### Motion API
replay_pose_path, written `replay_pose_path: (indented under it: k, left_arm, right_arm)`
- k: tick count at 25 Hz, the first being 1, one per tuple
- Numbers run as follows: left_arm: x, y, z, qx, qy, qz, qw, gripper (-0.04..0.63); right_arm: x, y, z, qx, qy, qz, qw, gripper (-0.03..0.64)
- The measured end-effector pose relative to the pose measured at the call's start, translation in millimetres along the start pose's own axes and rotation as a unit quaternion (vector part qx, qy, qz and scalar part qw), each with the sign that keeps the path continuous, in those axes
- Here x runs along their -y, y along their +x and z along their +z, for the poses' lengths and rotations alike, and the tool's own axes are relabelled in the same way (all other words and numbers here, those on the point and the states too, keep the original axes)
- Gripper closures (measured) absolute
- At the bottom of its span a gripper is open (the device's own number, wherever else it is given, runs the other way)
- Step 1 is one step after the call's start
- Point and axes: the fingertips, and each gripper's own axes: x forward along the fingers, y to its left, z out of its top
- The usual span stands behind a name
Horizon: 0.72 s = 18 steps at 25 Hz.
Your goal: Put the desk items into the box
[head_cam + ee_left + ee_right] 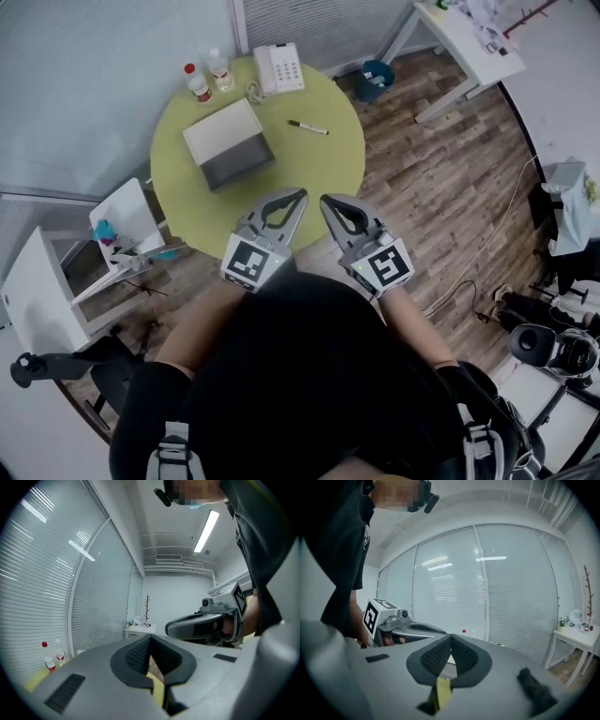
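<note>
Here, green table point(323, 169), box point(228, 142), wood floor point(441, 178)

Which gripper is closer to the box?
Left. The left gripper hangs on the person's side of the box, a little to its right. The right gripper is beside it, farther right. Both are shut and empty.

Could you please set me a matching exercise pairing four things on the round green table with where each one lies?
Things on the round green table:
1. white desk telephone
2. black marker pen
3. red-capped clear bottle
4. white-and-grey box

Places:
A. far left rim
B. just right of the box
C. far rim, right of the bottle
D. mid-table, left of the pen

Pairs: 1-C, 2-B, 3-A, 4-D.
</note>
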Motion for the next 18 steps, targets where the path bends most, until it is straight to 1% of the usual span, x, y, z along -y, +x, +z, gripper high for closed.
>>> replay_pose_path:
  k: [5, 9, 10, 14, 16, 18]
  left_arm:
    - [-38.1, 15.8, 0.1, 0.008, -0.004, 0.003, 1.0000, 0.589]
    - [-60.8, 20.1, -4.4, 0.010, 0.015, 0.014, 0.9997, 0.589]
    - [-65.0, 20.8, -7.1, 0.010, 0.013, 0.020, 0.9997, 0.589]
    - [-81.7, 36.2, -12.9, 0.009, -0.017, 0.058, 0.9981, 0.589]
    - [-92.0, 47.8, -14.0, 0.013, -0.017, 0.077, 0.9968, 0.589]
    - [-102.0, 57.1, -14.3, 0.014, -0.011, 0.104, 0.9944, 0.589]
  right_arm:
    - [24.2, 34.4, 0.8, -0.011, -0.001, 0.005, 1.000, 0.603]
    - [34.1, 60.3, -2.4, -0.018, 0.000, 0.019, 1.000, 0.603]
    - [36.1, 65.1, -3.2, -0.019, -0.001, 0.026, 0.999, 0.603]
    - [59.5, 81.3, -8.6, -0.026, 0.003, 0.057, 0.998, 0.603]
    - [75.0, 91.3, -13.1, -0.030, 0.005, 0.076, 0.997, 0.603]
    - [87.3, 100.6, -17.7, -0.034, -0.001, 0.103, 0.994, 0.603]
